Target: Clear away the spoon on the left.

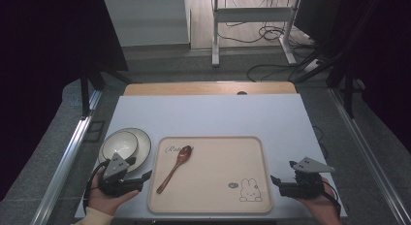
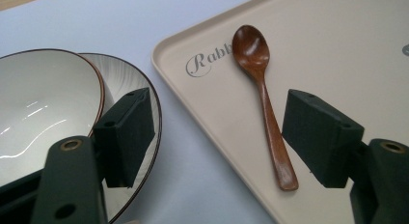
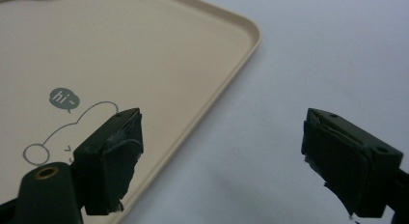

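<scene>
A beige tray with a rabbit drawing lies at the front middle of the white table. On its left part rests a brown wooden spoon, bowl end away from me. Left of the tray a white bowl sits on a dark-rimmed plate. My left gripper stands open just in front of the plate, one jaw over the plate's rim and the other over the spoon's handle. At the tray's right edge my right gripper is open and holds nothing.
The white table top has bare room behind the tray and to its right. A wooden strip runs along the far edge. Metal rails flank both sides, and a desk frame with cables stands on the floor beyond.
</scene>
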`<state>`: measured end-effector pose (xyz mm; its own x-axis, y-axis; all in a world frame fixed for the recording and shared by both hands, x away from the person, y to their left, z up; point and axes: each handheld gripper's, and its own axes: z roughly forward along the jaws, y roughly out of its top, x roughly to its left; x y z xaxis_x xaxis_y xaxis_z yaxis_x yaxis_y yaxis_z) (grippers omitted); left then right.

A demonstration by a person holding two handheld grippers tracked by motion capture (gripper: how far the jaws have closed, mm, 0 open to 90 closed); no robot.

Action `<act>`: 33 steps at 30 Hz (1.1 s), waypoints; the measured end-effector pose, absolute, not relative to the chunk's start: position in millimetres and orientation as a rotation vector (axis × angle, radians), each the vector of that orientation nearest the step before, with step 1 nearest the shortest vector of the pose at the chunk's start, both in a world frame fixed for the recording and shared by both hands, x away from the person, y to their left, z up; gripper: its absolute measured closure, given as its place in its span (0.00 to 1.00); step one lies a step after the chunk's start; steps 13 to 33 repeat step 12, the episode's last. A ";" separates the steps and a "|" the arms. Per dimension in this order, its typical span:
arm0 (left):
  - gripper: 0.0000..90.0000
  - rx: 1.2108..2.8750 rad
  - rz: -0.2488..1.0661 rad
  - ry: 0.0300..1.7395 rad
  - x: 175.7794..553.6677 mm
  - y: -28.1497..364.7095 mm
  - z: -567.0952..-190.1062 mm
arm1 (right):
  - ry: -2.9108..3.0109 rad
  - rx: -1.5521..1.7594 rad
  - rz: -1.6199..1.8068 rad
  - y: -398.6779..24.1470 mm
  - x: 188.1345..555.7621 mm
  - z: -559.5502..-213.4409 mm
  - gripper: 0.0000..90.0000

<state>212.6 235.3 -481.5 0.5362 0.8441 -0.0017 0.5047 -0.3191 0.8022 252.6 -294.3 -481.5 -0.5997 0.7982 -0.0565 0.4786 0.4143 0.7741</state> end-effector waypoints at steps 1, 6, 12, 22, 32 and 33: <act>0.29 1.990 0.547 1.091 212.7 234.9 -481.6 | 2.254 1.090 1.033 -294.7 252.5 -481.4 0.16; 0.30 1.989 0.533 1.090 215.9 234.2 -482.0 | 2.253 1.098 1.031 -296.3 253.4 -483.0 0.16; 0.29 2.000 0.528 1.088 218.4 230.8 -483.4 | 2.252 1.107 1.043 -297.6 256.9 -483.8 0.16; 0.29 2.000 0.528 1.088 218.4 230.8 -483.4 | 2.252 1.107 1.043 -297.6 256.9 -483.8 0.16; 0.29 2.000 0.528 1.088 218.4 230.8 -483.4 | 2.252 1.107 1.043 -297.6 256.9 -483.8 0.16; 0.29 2.000 0.528 1.088 218.4 230.8 -483.4 | 2.252 1.107 1.043 -297.6 256.9 -483.8 0.16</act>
